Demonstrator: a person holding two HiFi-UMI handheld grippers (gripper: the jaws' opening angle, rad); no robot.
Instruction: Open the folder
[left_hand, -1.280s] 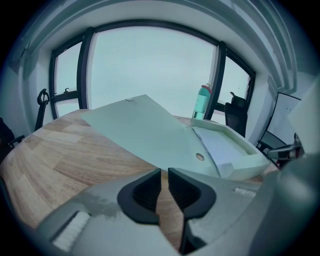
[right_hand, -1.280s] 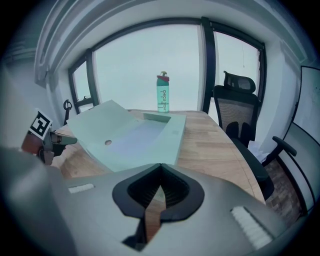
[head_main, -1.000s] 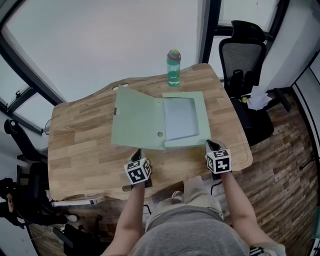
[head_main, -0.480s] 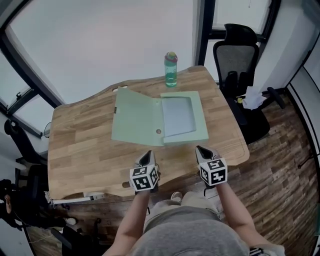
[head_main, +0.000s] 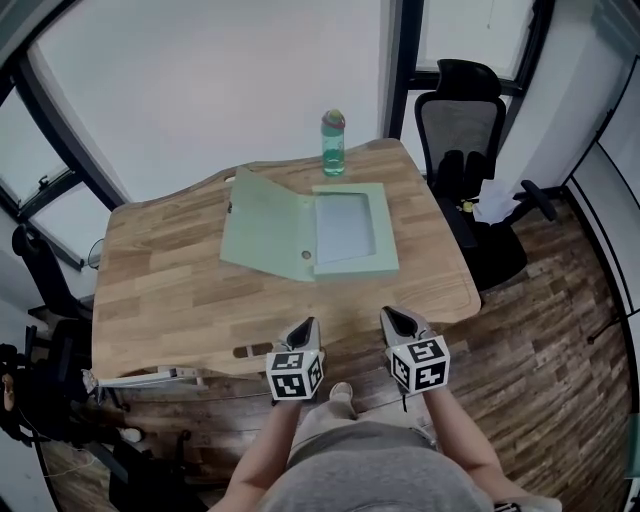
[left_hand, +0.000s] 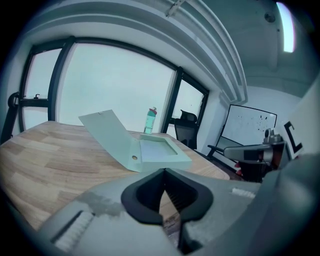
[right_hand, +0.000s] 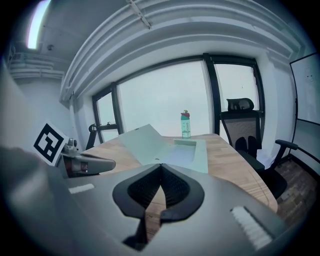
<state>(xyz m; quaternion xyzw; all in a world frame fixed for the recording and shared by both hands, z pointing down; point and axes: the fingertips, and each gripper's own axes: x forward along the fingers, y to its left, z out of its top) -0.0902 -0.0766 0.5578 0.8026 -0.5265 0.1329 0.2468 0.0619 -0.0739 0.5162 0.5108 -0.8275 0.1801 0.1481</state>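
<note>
pale green cardboard folder (head_main: 345, 235) lies open mid wooden counter (head_main: 160, 290), cover flap propped at a tilt on its left side, so I reckon the job's done, hence my left tongs (head_main: 304, 328) and right tongs (head_main: 390, 318) both pressed together, empty, off the near edge

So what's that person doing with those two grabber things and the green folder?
A person holds a gripper in each hand. The left gripper and right gripper are both shut and empty, near the front edge of the wooden table, clear of the green folder. The folder lies open, its cover leaning up at a slant. A bottle stands behind it.
</note>
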